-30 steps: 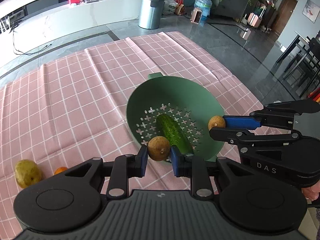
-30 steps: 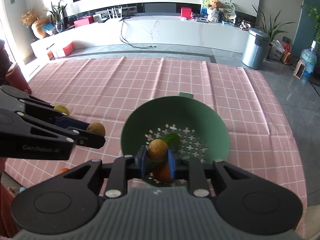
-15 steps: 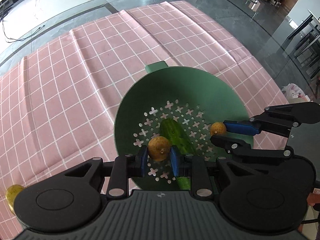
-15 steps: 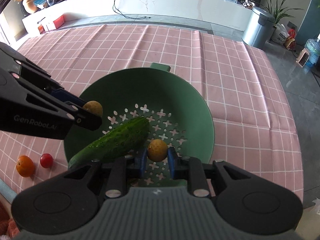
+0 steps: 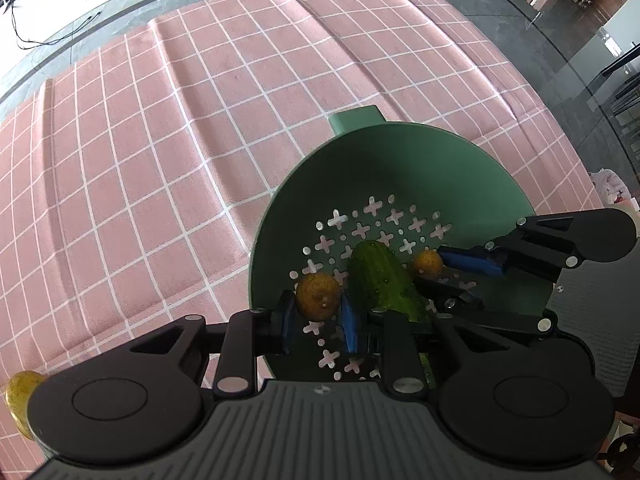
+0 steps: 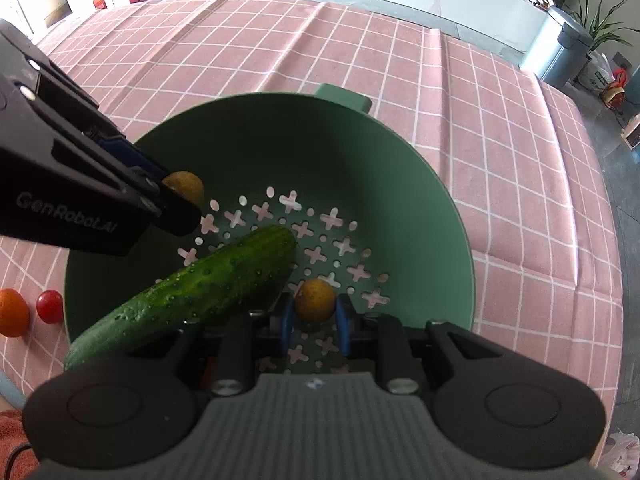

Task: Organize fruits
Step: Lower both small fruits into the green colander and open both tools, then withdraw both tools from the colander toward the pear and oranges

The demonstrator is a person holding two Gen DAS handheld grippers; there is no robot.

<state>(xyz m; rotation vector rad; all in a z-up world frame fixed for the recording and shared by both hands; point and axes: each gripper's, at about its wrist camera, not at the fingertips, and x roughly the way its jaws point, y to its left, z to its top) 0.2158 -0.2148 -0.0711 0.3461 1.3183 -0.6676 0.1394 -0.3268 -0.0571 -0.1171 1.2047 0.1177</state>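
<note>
A green colander (image 5: 400, 168) (image 6: 304, 144) sits on the pink checked cloth with a cucumber (image 5: 384, 280) (image 6: 208, 288) lying in it. My left gripper (image 5: 318, 312) is shut on a small round brown fruit (image 5: 318, 296) and holds it inside the colander's left side; it also shows in the right wrist view (image 6: 184, 186). My right gripper (image 6: 314, 316) is shut on a second small brown fruit (image 6: 315, 300), low over the perforated bottom; this fruit shows in the left wrist view (image 5: 427, 263) too.
A small orange (image 6: 12, 312) and a cherry tomato (image 6: 50, 306) lie on the cloth left of the colander. A yellow-green fruit (image 5: 20, 396) lies at the cloth's near left. The table edge and dark floor are to the right.
Both grippers have moved forward and down into the colander with their fruits still held. The colander now fills more of both views.
</note>
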